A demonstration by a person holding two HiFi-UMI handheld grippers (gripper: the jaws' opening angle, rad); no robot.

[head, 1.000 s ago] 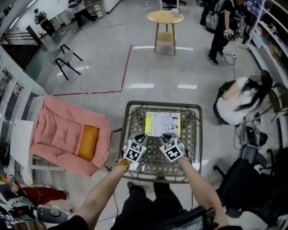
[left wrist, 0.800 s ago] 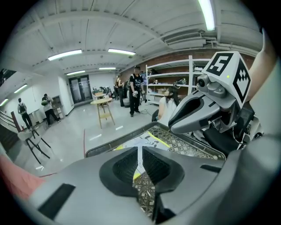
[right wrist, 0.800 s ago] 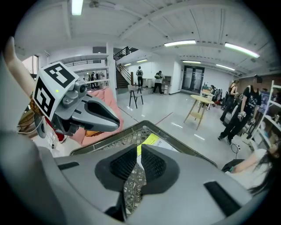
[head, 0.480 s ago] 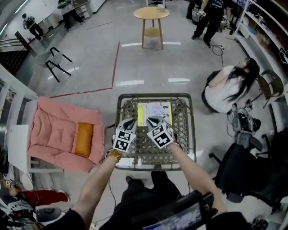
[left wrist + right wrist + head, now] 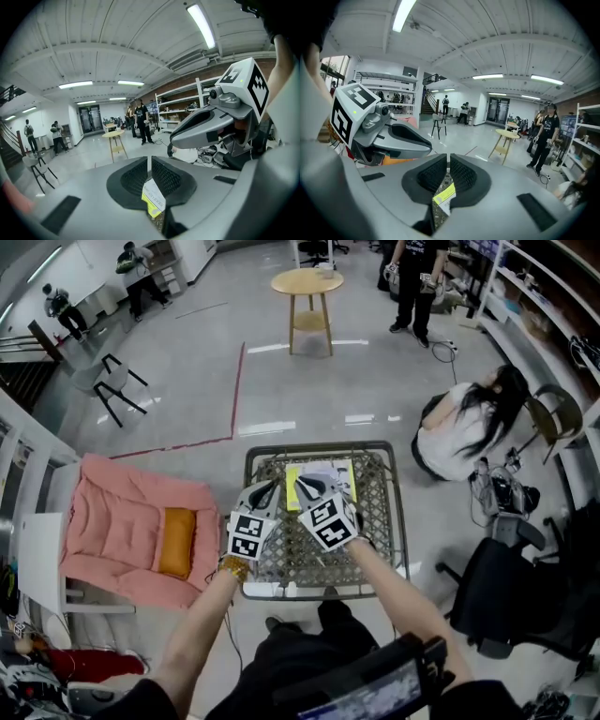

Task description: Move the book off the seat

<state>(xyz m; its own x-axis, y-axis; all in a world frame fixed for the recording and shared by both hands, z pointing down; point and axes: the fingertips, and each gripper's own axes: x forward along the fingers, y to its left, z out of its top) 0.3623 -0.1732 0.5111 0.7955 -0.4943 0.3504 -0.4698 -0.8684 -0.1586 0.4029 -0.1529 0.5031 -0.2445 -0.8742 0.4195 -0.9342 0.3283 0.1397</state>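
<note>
Grey polished floor [image 5: 309, 390] spreads across a wide workshop, with one woven seat [image 5: 377, 514] in a metal frame close below the head camera; one pink padded chair [image 5: 117, 526] stands to its left with one orange cushion [image 5: 176, 542] on it; one round wooden table [image 5: 307, 281] stands far off; one black office chair [image 5: 511, 592] is at the right; four other people can be made out, one of them in a white top [image 5: 455, 432] sitting on the floor. One book [image 5: 323, 472] lies flat on the far half of the seat; it is thin, with a yellow strip along its left side and a white cover carrying small print too fine to read. Two grippers reach it from the near side, one at each near corner; the left gripper [image 5: 266, 493] has its jaws pressed nearly together on a yellow-and-white corner of the book; the right gripper [image 5: 307, 487] pinches the other corner likewise.
</note>
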